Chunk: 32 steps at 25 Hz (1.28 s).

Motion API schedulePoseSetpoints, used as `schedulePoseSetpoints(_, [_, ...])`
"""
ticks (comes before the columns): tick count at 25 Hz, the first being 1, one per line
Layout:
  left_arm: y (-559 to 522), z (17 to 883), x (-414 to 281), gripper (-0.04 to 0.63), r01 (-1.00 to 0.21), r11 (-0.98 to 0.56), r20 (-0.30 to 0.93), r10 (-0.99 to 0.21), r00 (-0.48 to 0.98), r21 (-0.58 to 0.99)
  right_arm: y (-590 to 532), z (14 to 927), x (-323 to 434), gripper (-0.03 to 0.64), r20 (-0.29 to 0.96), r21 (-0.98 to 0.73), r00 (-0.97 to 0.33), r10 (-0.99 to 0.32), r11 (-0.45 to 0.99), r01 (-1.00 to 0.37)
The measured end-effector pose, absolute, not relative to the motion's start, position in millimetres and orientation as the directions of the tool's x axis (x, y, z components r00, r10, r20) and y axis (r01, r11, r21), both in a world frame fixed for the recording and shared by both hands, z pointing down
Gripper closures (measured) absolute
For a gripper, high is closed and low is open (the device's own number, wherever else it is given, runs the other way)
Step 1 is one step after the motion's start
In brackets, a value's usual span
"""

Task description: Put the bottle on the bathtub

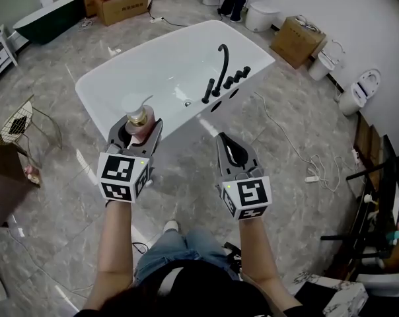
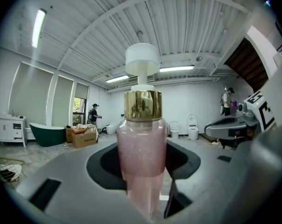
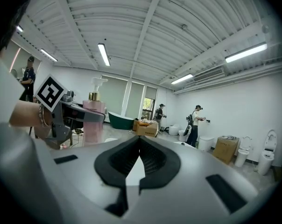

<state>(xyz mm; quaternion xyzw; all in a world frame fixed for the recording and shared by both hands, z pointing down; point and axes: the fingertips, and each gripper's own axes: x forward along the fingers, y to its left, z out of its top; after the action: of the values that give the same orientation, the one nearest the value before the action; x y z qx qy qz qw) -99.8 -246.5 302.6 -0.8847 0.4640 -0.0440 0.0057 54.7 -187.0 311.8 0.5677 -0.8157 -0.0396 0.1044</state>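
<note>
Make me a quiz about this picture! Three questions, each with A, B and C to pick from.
1. Where is the pink bottle?
A. in a cardboard box
B. in the left gripper
C. on the floor

2. What colour is the tap on the bathtub?
A. black
B. gold
C. red

3. How are the right gripper jaws?
A. wide apart
B. shut on the bottle
C. shut on nothing

Answers:
1 B: the left gripper's jaws clamp the bottle's sides.
2 A: the curved tap stands out black against the white bathtub.
3 C: the jaws meet with nothing between them.
</note>
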Motion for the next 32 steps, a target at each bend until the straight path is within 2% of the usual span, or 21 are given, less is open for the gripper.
schedulePoseSetpoints(8, [-275,322,-104,0.376,-0.823,-0.566,0.106,-0.822,0.560,-0.043,-217,337,54,0.601,0.178,0.159,-0.365,-0.914,0.393,-0.906])
schedulePoseSetpoints(27, [-403,436,-34,0.376,-0.816,-0.577,0.230,-0.796,0.560,-0.010,-348,423,93,0.601,0.311,0.130,-0.454,-0.835,0.511,-0.850])
schedulePoseSetpoints(32, [-437,476,-20,0.376,-0.814,-0.581,0.267,-0.783,0.562,0.010,-370,466,95,0.601,0.353,0.076,-0.466,-0.812,0.521,-0.850])
